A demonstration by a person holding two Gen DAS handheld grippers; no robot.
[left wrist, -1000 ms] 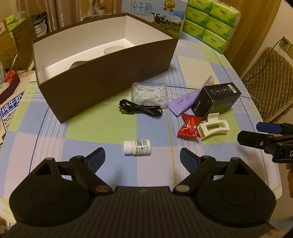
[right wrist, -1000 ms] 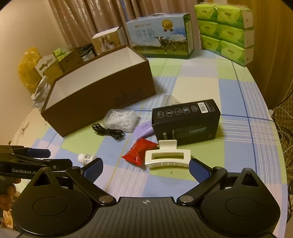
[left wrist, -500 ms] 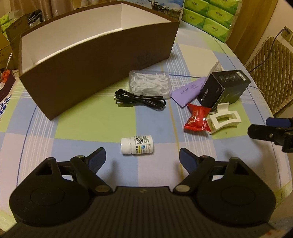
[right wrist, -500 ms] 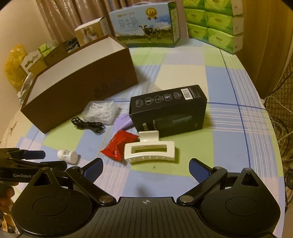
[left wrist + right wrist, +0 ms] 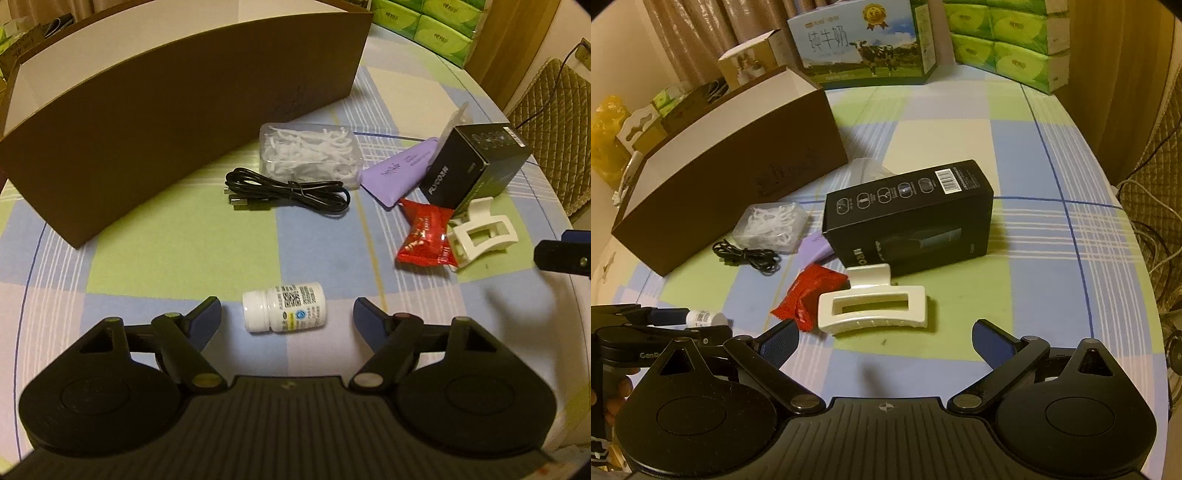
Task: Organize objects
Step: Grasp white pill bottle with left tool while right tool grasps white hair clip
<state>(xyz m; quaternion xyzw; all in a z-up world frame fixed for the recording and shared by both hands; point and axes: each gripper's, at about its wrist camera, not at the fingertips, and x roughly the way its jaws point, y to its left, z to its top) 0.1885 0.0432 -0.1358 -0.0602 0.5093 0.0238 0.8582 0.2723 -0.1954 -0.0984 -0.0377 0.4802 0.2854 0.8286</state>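
A small white pill bottle [image 5: 285, 307] lies on its side on the checked tablecloth, between the fingers of my left gripper [image 5: 286, 314]. Its jaws are closing around the bottle, with gaps still showing on both sides. My right gripper [image 5: 884, 338] stands open just in front of a white hair claw [image 5: 872, 304]. Beside the claw lie a red snack packet [image 5: 809, 291] and a black carton [image 5: 908, 216]. Further back are a black cable [image 5: 288, 192], a clear bag of floss picks [image 5: 310, 151], a purple tube [image 5: 400, 170] and the long brown box [image 5: 177, 110], open at the top.
A milk carton box [image 5: 860, 40] and green tissue packs [image 5: 1008, 40] stand at the far edge of the table. Small boxes and a yellow bag [image 5: 605, 133] crowd the left side. A quilted chair [image 5: 550, 122] is off the right edge. A hand [image 5: 613, 395] holds the left gripper.
My left gripper has sunk toward the pill bottle, which now lies between its narrowing fingers. The right gripper has come closer to the white hair claw.
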